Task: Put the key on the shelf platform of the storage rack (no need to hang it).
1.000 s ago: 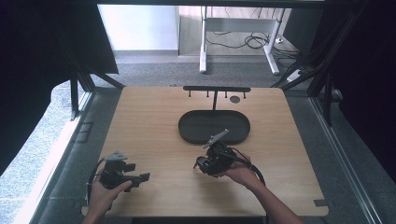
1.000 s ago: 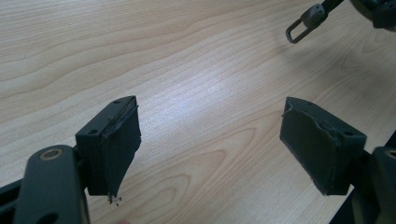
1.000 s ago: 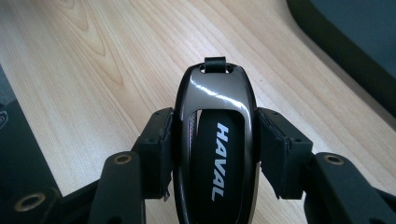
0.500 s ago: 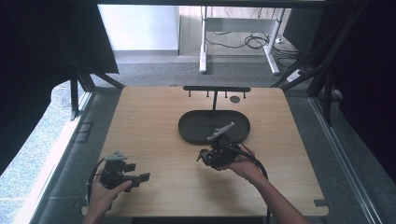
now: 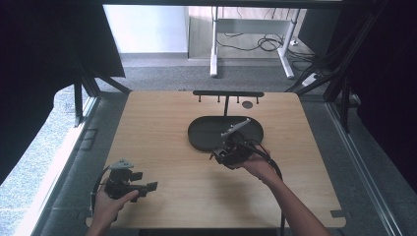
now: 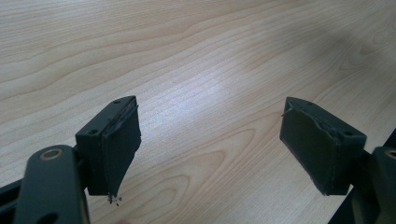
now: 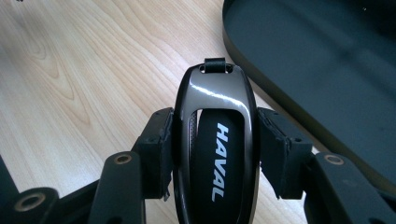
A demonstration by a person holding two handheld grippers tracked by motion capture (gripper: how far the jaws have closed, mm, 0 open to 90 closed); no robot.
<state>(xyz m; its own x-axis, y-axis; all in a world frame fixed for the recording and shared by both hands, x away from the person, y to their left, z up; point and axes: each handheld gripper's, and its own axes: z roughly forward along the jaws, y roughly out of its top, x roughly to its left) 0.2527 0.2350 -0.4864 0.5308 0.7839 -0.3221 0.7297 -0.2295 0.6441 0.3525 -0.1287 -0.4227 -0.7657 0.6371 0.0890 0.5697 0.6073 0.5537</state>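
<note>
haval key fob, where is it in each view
High view: the key fob cannot be made out; the right hand-held gripper that clamps it sits just below the black oval tray.
Left gripper view: bare wooden table between open jaws, not the fob.
Right gripper view: key fob at bottom centre, clamped between the jaws.
Shared landmark: the tray, top right in the right gripper view.

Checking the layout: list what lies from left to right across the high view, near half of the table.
Left gripper → right gripper, shut on a key fob at the near rim of the dark oval tray.
</note>
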